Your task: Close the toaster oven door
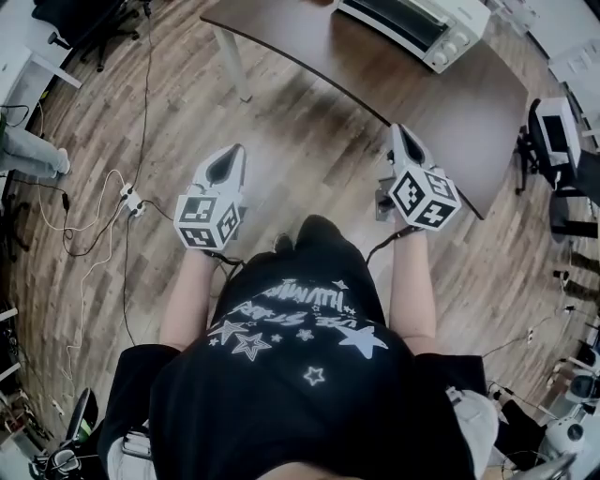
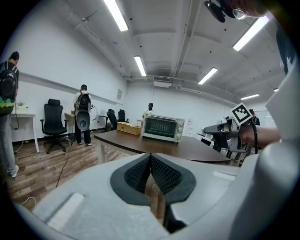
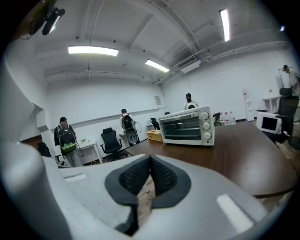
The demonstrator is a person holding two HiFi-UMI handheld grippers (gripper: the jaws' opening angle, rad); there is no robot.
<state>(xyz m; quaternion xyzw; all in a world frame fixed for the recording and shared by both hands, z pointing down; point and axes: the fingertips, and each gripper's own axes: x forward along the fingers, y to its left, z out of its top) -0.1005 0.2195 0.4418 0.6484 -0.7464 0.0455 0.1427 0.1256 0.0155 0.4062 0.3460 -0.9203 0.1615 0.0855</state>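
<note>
Black shirt (image 1: 309, 375) printed with white stars fills the bottom of the head view, at 6 o'clock, with the person's bare forearms reaching up from it. Each hand holds a tool over the wood floor (image 1: 309, 159) - the left tool (image 1: 225, 167) at about 10 o'clock, the right tool (image 1: 405, 145) at about 2 o'clock, its tip just at the near edge of the dark brown worktop (image 1: 375, 84). Neither touches anything.

In the left gripper view the left tool (image 2: 151, 164) has its ribbed black pads together, with nothing between them. The right gripper view shows the same for the right tool (image 3: 150, 164): pads pressed together and empty.

The toaster oven (image 1: 412, 23) stands on the far side of the worktop, at 1 o'clock near the top edge of the head view, well apart from both tools. Seen from the tools, the toaster oven (image 3: 186, 125) is white with three knobs down its right side, and its glass door sits upright, flush against the front - it looks shut. A tan box (image 2: 129, 127) rests on the worktop beside it.

White cables and a power strip (image 1: 131, 199) lie on the floor at 9 o'clock. A black office chair (image 2: 52, 124) and several standing people show along the far wall.
</note>
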